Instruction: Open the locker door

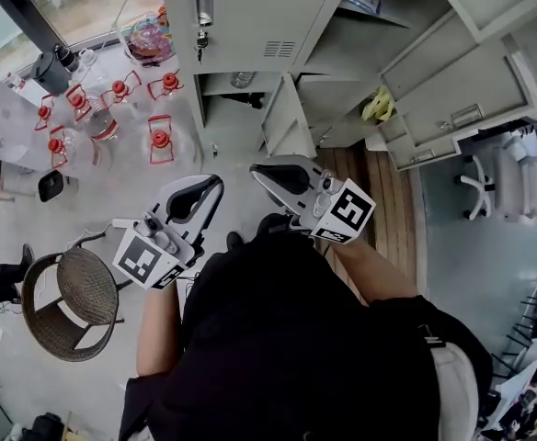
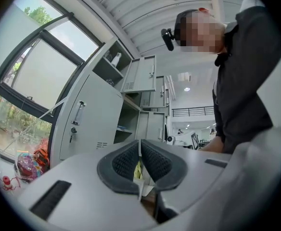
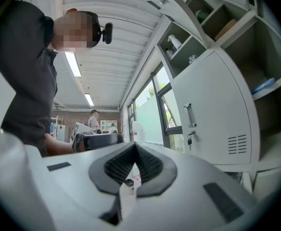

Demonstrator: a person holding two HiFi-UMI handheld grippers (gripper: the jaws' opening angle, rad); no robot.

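The left gripper (image 2: pixel 139 146) has its jaws pressed together with nothing between them. The right gripper (image 3: pixel 133 150) is likewise closed and empty. Ahead of both, well apart from their tips, the grey locker door (image 1: pixel 241 16) stands closed, its handle (image 1: pixel 203 5) upright, a key (image 1: pixel 201 37) just below it.

The locker door (image 1: pixel 241 16) is pale grey, with a small block of dark vent slits and a silvery handle (image 1: pixel 203 5). The left gripper (image 1: pixel 209 188) and right gripper (image 1: pixel 261 175) are light grey, with dark grey, finely ribbed pads (image 2: pixel 126 160); each bears a cube patterned in black-and-white squares. The wire frames (image 1: pixel 161 139) are red, the woven wicker chair (image 1: pixel 85 288) brown, a crumpled thing (image 1: pixel 377 107) in an open locker yellow, the person's top (image 1: pixel 296 338) black
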